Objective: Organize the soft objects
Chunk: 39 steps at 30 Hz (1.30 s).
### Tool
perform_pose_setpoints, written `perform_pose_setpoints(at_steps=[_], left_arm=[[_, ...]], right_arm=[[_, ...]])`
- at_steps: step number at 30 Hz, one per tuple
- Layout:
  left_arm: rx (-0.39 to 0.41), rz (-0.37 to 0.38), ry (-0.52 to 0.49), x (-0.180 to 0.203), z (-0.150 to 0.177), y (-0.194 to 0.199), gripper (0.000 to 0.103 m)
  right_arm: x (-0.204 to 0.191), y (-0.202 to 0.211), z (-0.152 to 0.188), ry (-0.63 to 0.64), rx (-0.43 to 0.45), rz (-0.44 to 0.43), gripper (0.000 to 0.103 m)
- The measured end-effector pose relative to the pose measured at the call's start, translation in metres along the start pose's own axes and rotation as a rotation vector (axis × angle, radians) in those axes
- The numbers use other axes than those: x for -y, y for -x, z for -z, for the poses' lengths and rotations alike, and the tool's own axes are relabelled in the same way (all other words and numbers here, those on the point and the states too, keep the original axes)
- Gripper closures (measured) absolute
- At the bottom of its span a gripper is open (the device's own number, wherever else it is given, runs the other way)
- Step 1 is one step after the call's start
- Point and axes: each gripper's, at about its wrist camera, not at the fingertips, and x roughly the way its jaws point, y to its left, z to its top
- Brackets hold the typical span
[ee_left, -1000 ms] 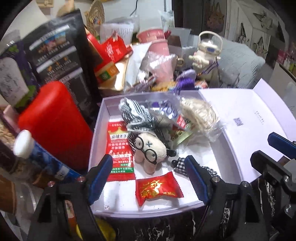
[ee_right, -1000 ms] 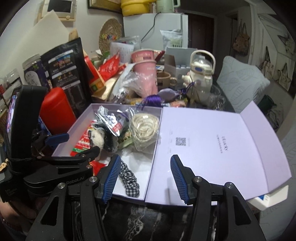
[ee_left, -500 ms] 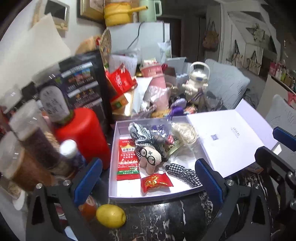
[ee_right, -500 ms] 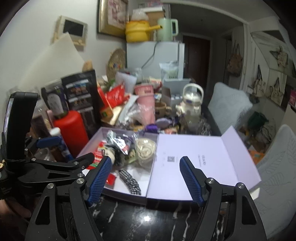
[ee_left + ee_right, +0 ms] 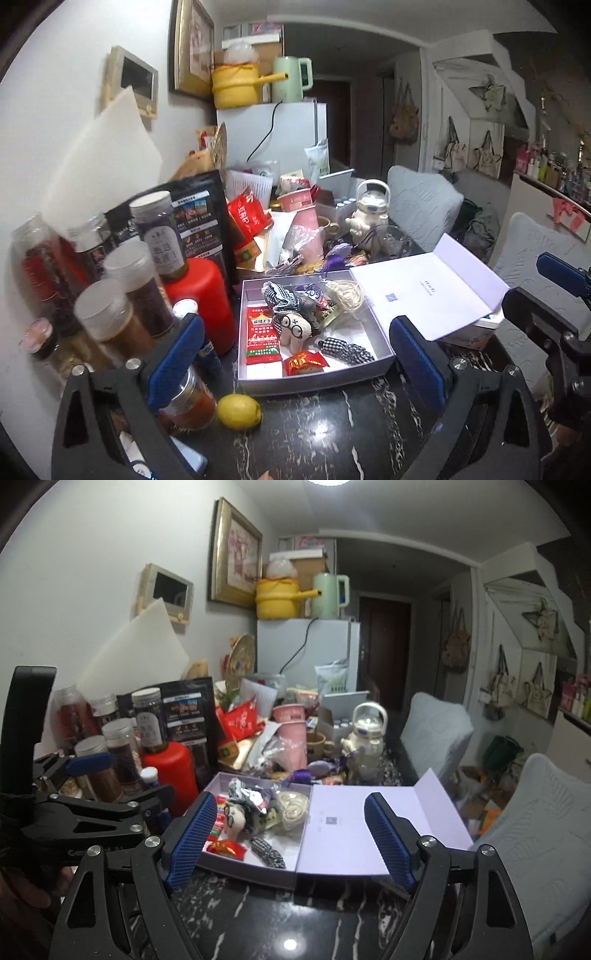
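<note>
Left gripper [image 5: 295, 354]: jaws wide, nothing between the blue pads, held above the near table edge.
Right gripper [image 5: 291, 834]: jaws wide, holding nothing, also back from the box.
Box [image 5: 384, 356]: open, pale lilac, on the black marble table [image 5: 332, 435]; lid [image 5: 428, 291] folded flat to the right.
Soft things: all inside the box. Plush [image 5: 295, 326] with round glasses mid-box, checked scrunchie [image 5: 345, 350] in front of it, striped cloth [image 5: 277, 295] behind, cream cord bundle [image 5: 349, 295] in clear wrap at the back right.
Snacks in box: long red packet [image 5: 261, 339] along the left wall, small red packet [image 5: 304, 363] at the front.
Left view only: lemon [image 5: 238, 410] on the table just in front of the box's left corner; jar [image 5: 188, 400] beside it under the left pad.
Right view only: left gripper's body [image 5: 96, 819] seen side-on at left; ceiling lamp glare on the marble [image 5: 290, 943].
Table: red bottle [image 5: 201, 299] just left of the box; spice jars [image 5: 122, 295] further left; black pouch [image 5: 192, 218], pink cup [image 5: 306, 232] and white teapot [image 5: 369, 214] behind.
Room: white fridge [image 5: 306, 653] carrying a yellow pot [image 5: 277, 598] and green kettle [image 5: 328, 594]; framed picture [image 5: 236, 557] on the wall; grey chairs [image 5: 436, 731] right.
Writing: QR code and a small print line on the lid, too small to read; Chinese characters on the long packet and the jar label, not legible.
</note>
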Motion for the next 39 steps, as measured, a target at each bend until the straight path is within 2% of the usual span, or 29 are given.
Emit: perform_pose_setpoints(at_steps=[9, 13, 19, 27, 34, 39], left_arm=[[0.062, -0.006, -0.016, 0.002, 0.025, 0.056, 0.001], [0.059, -0.012, -0.022, 0.004, 0.04, 0.068, 0.001], [0.038, 0.011, -0.013, 0.007, 0.062, 0.074, 0.001], [0.016, 0.046, -0.026, 0.018, 0.091, 0.072, 0.001], [-0.006, 0.056, -0.009, 0.023, 0.106, 0.064, 0.001], [0.014, 0.044, -0.001, 0.022, 0.108, 0.062, 0.001]], right_arm=[[-0.012, 0.051, 0.021, -0.014, 0.028, 0.022, 0.019], [-0.018, 0.068, 0.034, -0.014, 0.037, 0.053, 0.015], [-0.024, 0.083, 0.058, -0.03, 0.013, 0.07, 0.014], [-0.024, 0.084, 0.087, -0.048, -0.042, 0.101, 0.014], [-0.019, 0.078, 0.103, -0.064, -0.076, 0.116, 0.014], [-0.018, 0.076, 0.108, -0.064, -0.083, 0.107, 0.014]])
